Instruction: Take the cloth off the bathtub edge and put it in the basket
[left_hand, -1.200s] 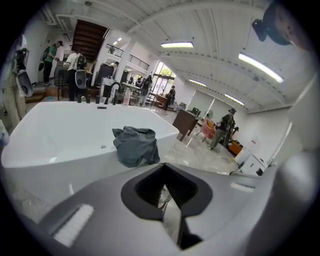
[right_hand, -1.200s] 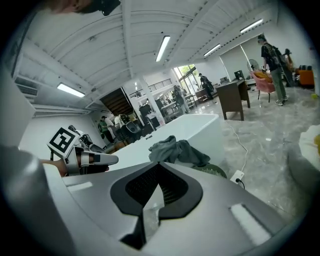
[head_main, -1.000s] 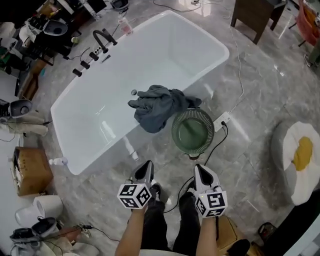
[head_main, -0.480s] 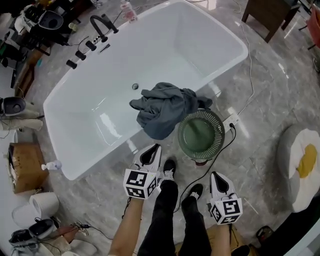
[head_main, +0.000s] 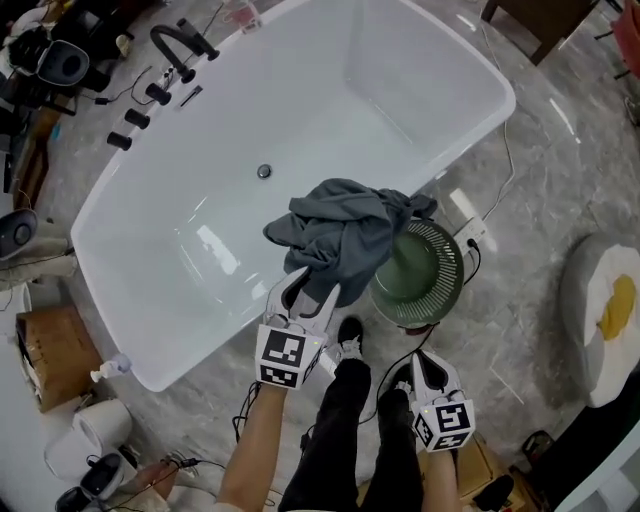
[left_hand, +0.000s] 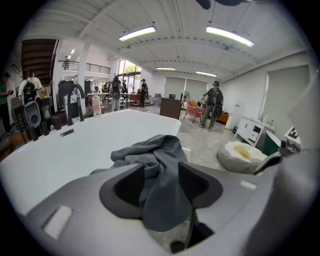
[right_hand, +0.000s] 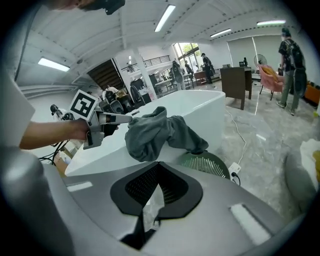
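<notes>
A crumpled grey cloth (head_main: 345, 228) is draped over the near edge of the white bathtub (head_main: 300, 110), and one end of it overhangs the green ribbed basket (head_main: 455, 272) on the floor beside the tub. My left gripper (head_main: 310, 291) is at the cloth's hanging lower edge. Its jaws are opening. In the left gripper view the cloth (left_hand: 160, 150) hangs loose between the pads of that gripper (left_hand: 160, 173), which do not press on it. My right gripper (head_main: 422, 360) is held low by the person's legs, shut and empty. Its own view shows the cloth (right_hand: 150, 132) and the basket (right_hand: 205, 162) ahead of it.
A black faucet with knobs (head_main: 175, 45) stands at the tub's far corner. A power strip (head_main: 470, 228) and its cable lie right behind the basket. A white and yellow beanbag (head_main: 600, 310) sits at the right, a cardboard box (head_main: 50, 345) at the left. The person's shoe (head_main: 350, 330) is near the tub.
The person has stepped closer to the tub. The left gripper has moved forward to the cloth's hanging edge and its jaws have parted. The right gripper has stayed low and shut.
</notes>
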